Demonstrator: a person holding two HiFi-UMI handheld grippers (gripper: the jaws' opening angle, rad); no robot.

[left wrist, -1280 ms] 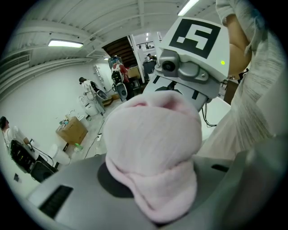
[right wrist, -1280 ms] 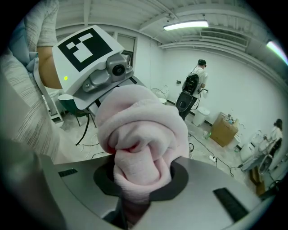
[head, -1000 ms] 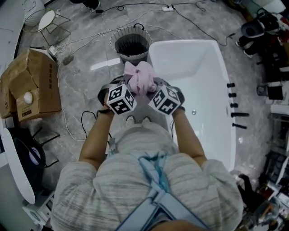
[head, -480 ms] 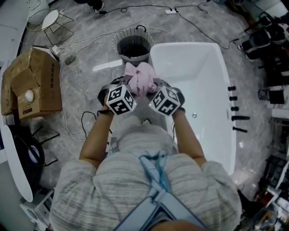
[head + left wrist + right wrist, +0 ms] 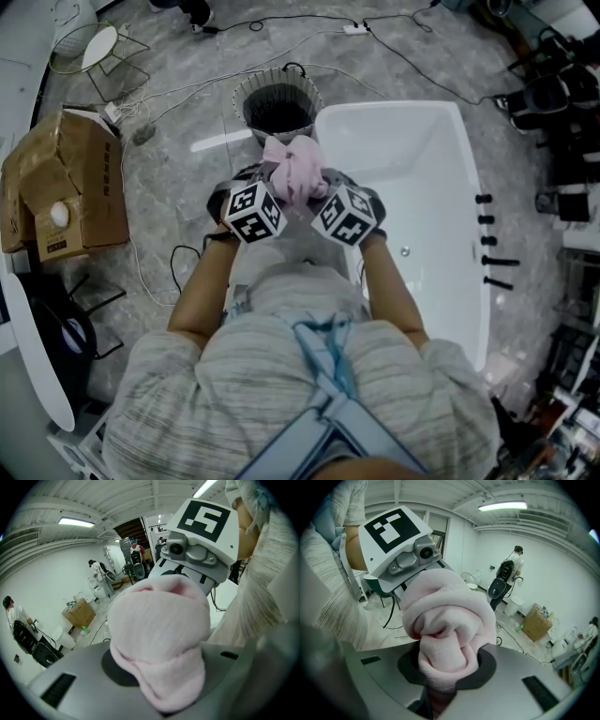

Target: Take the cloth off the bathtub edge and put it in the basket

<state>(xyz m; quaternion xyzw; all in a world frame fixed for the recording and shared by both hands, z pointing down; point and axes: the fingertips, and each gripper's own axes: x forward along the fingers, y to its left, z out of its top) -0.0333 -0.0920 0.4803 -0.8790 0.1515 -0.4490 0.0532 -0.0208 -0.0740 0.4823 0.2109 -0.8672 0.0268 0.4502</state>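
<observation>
A bunched pink cloth hangs in the air between both grippers, just short of the round slatted basket. My left gripper is shut on its left side, where the cloth bulges out between the jaws. My right gripper is shut on its right side, with a twisted fold of cloth pinched between the jaws. The white bathtub lies to the right, its near rim hidden behind the grippers.
A cardboard box stands on the floor at the left. Cables run across the marble floor near the basket. A wire stand is at the upper left. Dark equipment crowds the right edge. People stand far off in both gripper views.
Both grippers have carried the cloth forward, closer to the basket, and a little lower. The grip on the cloth looks the same.
</observation>
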